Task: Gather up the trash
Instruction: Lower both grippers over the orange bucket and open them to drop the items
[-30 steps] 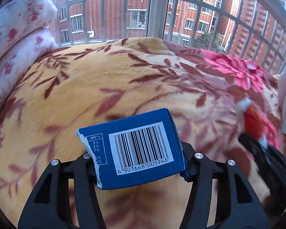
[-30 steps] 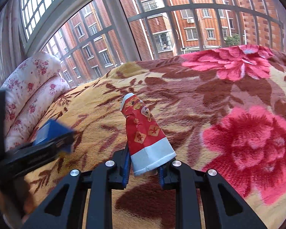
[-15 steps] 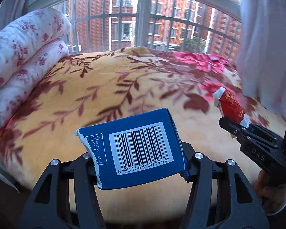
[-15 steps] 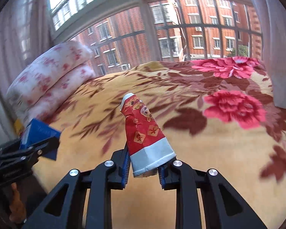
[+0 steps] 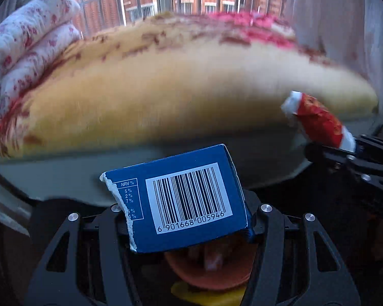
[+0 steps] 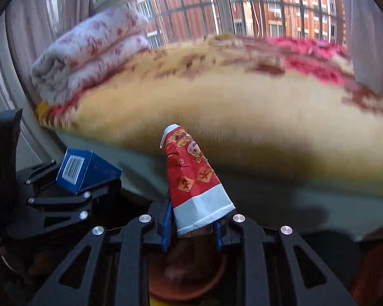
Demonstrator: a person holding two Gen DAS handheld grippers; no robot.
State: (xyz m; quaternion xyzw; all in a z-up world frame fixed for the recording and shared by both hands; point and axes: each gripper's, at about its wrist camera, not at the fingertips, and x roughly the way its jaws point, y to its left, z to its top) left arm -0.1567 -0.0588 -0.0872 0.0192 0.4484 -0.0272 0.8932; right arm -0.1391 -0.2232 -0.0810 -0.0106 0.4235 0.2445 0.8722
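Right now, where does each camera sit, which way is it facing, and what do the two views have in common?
Left wrist: rides on the left gripper, looking along its fingers, tilted down at the bed edge; jaws clamp a torn blue box; the right gripper enters at right.
Right wrist: rides on the right gripper, facing the same bed; jaws clamp a red and white wrapper; the left gripper enters at left.
Shared: the box, the wrapper, the floral blanket, folded quilt, barred window, and an orange bin below the fingers.

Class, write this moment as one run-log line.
left gripper: shut on blue box | right gripper: shut on red wrapper | orange bin below both
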